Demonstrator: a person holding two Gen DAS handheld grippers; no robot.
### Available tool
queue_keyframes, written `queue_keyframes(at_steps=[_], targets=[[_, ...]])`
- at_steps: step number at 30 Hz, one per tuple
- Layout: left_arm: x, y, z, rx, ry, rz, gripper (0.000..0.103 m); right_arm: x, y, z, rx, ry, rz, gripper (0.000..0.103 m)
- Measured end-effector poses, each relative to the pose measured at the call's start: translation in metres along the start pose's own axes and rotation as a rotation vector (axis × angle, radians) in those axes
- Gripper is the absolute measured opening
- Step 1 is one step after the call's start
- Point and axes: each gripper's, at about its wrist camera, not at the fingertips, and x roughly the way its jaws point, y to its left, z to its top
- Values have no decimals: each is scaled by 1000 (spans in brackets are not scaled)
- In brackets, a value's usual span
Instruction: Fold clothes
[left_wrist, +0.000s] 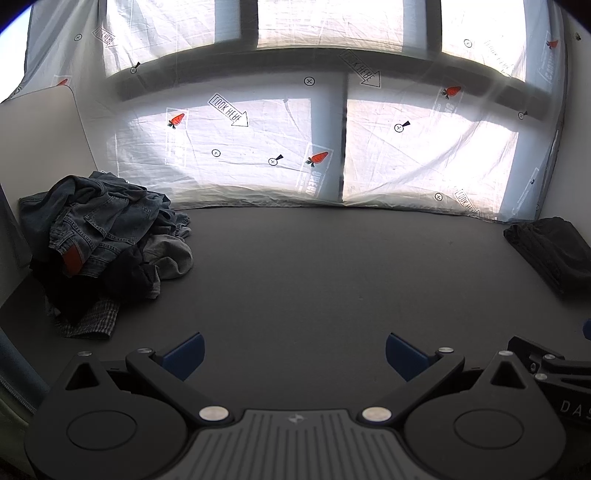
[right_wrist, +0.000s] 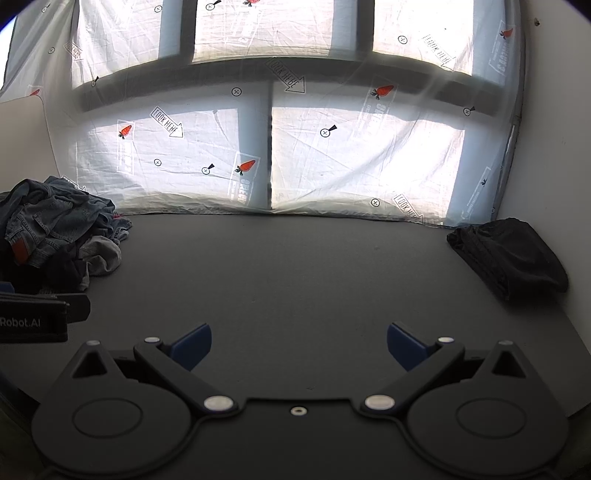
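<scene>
Both the left gripper (left_wrist: 293, 356) and right gripper (right_wrist: 299, 347) hover spread and empty over the dark table (left_wrist: 314, 266), between garments, a crumpled clothes pile (left_wrist: 107, 240) far left and one folded black garment (right_wrist: 509, 254) far right.

Backlit sheeted window (left_wrist: 295, 110) glares; foreground dim; fisheye-bent edges.

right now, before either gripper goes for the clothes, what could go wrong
1. The pile of clothes is tangled, denim on top of darker pieces, so the left gripper may drag up several at once.
2. The folded black garment lies near the table's right edge and could be nudged off.
</scene>
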Motion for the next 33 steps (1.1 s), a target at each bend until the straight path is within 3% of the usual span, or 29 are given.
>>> queue_keyframes(at_steps=[13,19,25,33], targets=[[-1,-47,-9,-129,14,110,103,24,-75,12,1,-9,34,103],[14,-66,-25,-195,93,132,103,52,-105,8,32,34,50,103],[38,-45,-12,-228,132,129,103,86,-91,22,66,44,99,103],[106,32,32,-323,118,95,103,141,-29,49,97,70,87,103]])
